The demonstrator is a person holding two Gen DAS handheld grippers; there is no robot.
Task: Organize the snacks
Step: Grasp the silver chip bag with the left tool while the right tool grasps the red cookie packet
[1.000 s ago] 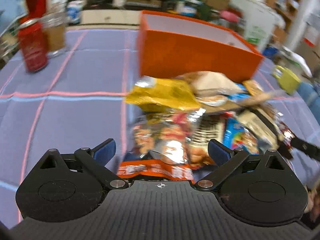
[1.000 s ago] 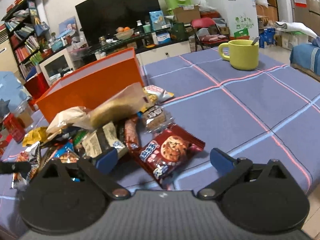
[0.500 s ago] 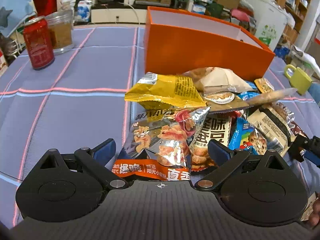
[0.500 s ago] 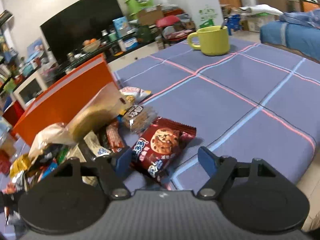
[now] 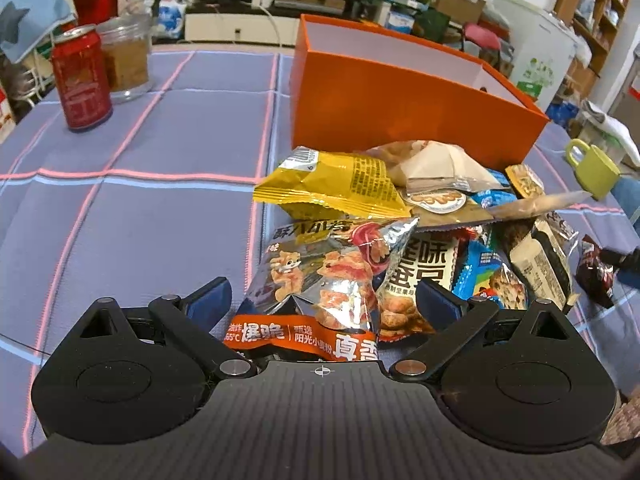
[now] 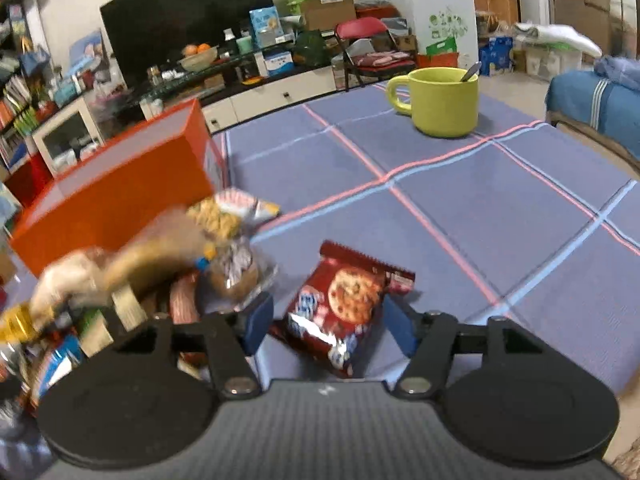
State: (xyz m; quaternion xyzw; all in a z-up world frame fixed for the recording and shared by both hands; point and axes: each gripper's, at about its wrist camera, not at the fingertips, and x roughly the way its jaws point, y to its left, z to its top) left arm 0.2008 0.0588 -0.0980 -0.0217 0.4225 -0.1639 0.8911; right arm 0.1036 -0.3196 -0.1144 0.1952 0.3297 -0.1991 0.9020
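A pile of snack packets lies on the purple checked tablecloth (image 5: 152,208) in front of an open orange box (image 5: 384,116). My left gripper (image 5: 322,300) is open, its jaws on either side of a silver and orange snack bag (image 5: 316,284). A yellow packet (image 5: 336,184) lies behind it. My right gripper (image 6: 328,322) is open around a dark red chocolate-chip cookie packet (image 6: 344,300), its jaws close to the packet's sides. The orange box (image 6: 116,200) and the rest of the pile (image 6: 152,272) are to its left.
A red can (image 5: 82,80) and a glass jar (image 5: 128,60) stand at the far left of the table. A yellow-green mug (image 6: 440,100) with a spoon stands at the far right; it also shows in the left wrist view (image 5: 592,166). Shelves, a TV and clutter lie beyond.
My right gripper has moved in over the cookie packet and its jaws have narrowed around it. My left gripper has settled around the silver and orange bag.
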